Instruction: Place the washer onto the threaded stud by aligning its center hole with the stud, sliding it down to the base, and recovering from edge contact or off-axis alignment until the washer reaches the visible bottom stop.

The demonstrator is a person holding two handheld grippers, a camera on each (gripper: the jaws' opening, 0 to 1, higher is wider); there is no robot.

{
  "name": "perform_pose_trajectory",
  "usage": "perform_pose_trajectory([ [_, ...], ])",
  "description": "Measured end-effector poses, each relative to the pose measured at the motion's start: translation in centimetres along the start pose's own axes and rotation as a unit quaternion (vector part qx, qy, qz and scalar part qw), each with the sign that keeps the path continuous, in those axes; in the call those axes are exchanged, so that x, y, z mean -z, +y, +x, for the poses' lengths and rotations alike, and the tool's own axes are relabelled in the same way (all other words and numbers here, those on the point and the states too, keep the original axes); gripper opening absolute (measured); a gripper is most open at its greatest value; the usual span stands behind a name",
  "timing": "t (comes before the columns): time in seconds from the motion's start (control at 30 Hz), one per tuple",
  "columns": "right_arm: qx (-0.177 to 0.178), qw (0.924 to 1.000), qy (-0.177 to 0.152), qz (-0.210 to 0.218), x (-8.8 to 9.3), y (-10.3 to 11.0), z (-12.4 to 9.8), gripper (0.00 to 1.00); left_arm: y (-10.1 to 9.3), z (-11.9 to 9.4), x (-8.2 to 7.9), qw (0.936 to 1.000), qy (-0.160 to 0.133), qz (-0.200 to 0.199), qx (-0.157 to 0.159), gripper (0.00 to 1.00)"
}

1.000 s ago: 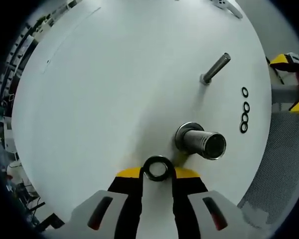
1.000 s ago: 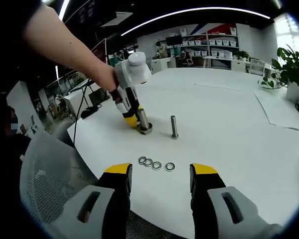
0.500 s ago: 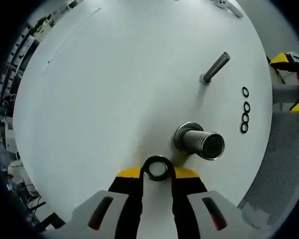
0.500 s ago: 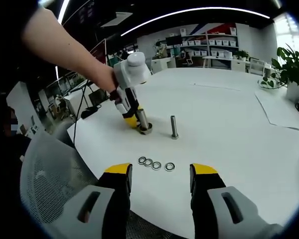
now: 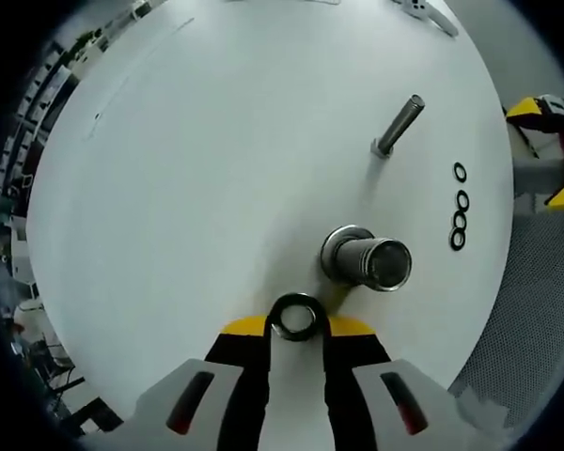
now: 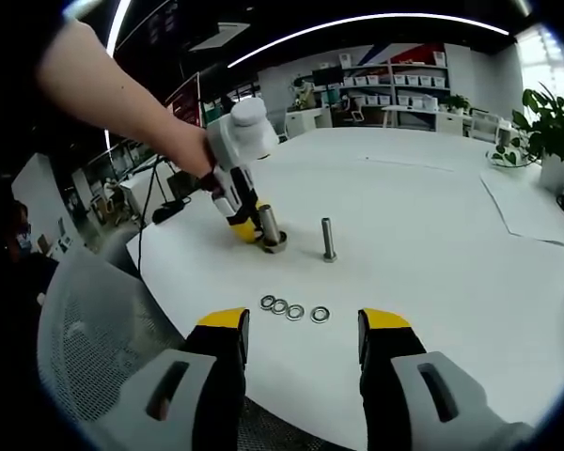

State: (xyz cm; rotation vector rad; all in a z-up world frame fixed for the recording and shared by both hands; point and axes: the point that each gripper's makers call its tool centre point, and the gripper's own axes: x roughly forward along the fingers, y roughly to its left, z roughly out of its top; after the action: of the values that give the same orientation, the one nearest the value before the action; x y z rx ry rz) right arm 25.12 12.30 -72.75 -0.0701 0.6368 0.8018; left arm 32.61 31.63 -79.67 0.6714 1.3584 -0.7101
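Washer (image 5: 296,318) pinched in left hand-held gripper (image 5: 296,326).
Beside stud (image 5: 368,262) on white surface (image 5: 197,169); right hand-held gripper (image 6: 304,321) open, empty.

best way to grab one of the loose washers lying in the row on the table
Take the end small flat metal washer by its outer rim, coming straight down with the open right gripper. It lies flat on the white table, clear of its neighbours, so one jaw fits each side.

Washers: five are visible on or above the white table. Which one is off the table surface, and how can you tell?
The washer clamped in the left gripper, beside the thick stud. The other four washers lie flat in a row on the table.
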Motion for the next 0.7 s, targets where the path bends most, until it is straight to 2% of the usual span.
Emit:
perform_pose_trajectory([
  [0.23,-0.001,1.0,0.0,0.0,0.0,0.0,0.0,0.49,-0.3,-0.3,0.2,1.0,-0.005,0.002,0.002,0.18],
  [0.7,-0.003,1.0,0.002,-0.002,0.1,0.1,0.1,0.49,0.2,-2.9,-0.8,0.9992,-0.039,0.003,0.002,0.18],
])
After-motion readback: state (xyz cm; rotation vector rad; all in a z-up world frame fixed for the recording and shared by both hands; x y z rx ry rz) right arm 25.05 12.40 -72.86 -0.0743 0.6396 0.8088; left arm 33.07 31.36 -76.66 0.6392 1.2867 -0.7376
